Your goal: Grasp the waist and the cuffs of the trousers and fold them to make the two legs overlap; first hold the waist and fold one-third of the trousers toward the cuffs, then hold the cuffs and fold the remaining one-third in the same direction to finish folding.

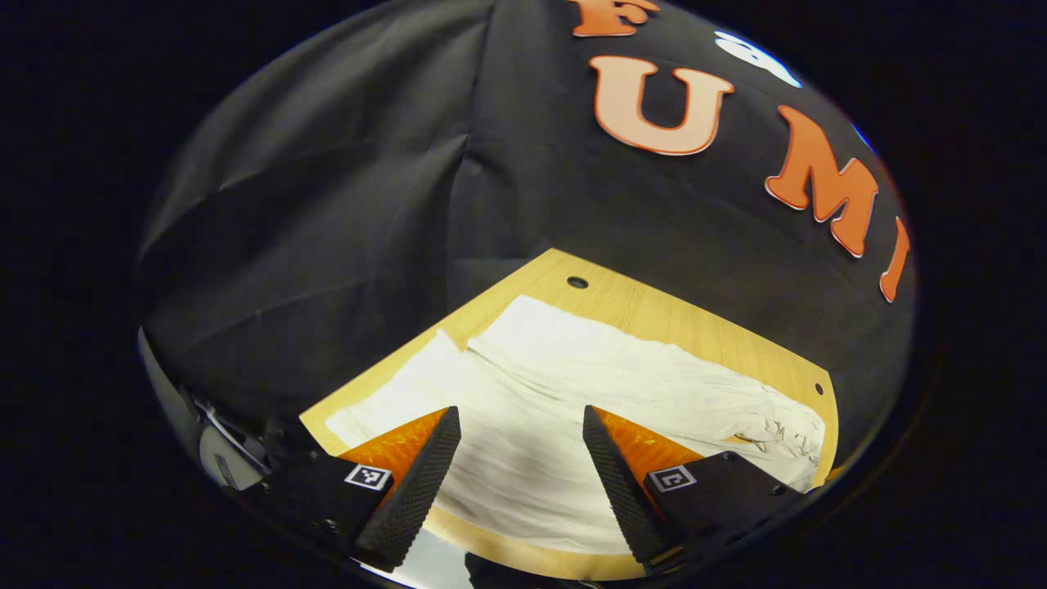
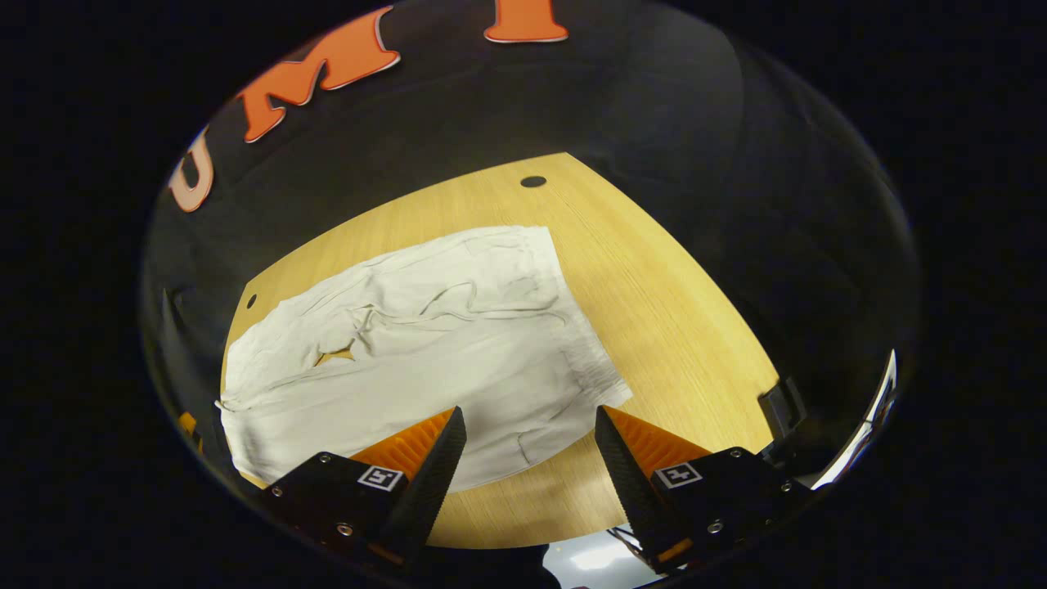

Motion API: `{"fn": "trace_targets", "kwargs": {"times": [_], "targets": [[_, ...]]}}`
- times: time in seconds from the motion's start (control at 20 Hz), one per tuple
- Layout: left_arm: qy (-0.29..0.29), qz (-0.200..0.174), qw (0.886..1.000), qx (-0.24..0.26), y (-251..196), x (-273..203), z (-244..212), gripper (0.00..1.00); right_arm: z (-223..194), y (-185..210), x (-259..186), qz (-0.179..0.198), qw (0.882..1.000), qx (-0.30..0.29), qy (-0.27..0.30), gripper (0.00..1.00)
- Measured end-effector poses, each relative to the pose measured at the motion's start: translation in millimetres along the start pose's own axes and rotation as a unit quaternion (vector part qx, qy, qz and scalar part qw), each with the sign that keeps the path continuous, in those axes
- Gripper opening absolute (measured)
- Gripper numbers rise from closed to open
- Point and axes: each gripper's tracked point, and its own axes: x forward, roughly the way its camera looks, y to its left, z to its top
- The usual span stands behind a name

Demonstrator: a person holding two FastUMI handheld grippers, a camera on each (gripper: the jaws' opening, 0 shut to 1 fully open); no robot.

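White trousers (image 1: 572, 384) lie spread flat on the wooden table (image 1: 654, 315). In the left gripper view the two legs run toward the left, with the crumpled waist and drawstring at the far right. My left gripper (image 1: 519, 413) hovers open over the near leg, nothing between its fingers. In the right gripper view the trousers (image 2: 425, 343) show their gathered waistband on the right side and the drawstring lying loose across the front. My right gripper (image 2: 530, 413) is open above the near waist corner, holding nothing.
The table (image 2: 654, 311) has a round hole (image 2: 532, 181) near its far edge and bare wood to the right of the waistband. Black cloth walls stand close behind. A dark fitting (image 2: 781, 405) sits at the table's right edge. The near table edge lies just below the fingers.
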Motion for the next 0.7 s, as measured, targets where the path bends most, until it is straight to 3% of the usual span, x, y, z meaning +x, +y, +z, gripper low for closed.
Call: {"fn": "trace_targets", "kwargs": {"times": [0.25,0.45,0.7], "targets": [[0.083,0.012,0.994,-0.073,45.2,24.5,-41.1,0.98,-23.0,-0.3,19.1,-0.003,0.996,0.064,0.054,0.92],[0.144,0.033,0.974,-0.171,88.7,44.8,-77.4,0.99,-34.6,1.8,29.9,-0.010,0.993,0.088,0.082,0.92],[0.188,0.050,0.951,-0.240,125.7,50.7,-103.7,0.99,-40.1,2.2,44.1,-0.022,0.989,0.104,0.099,0.92]]}}
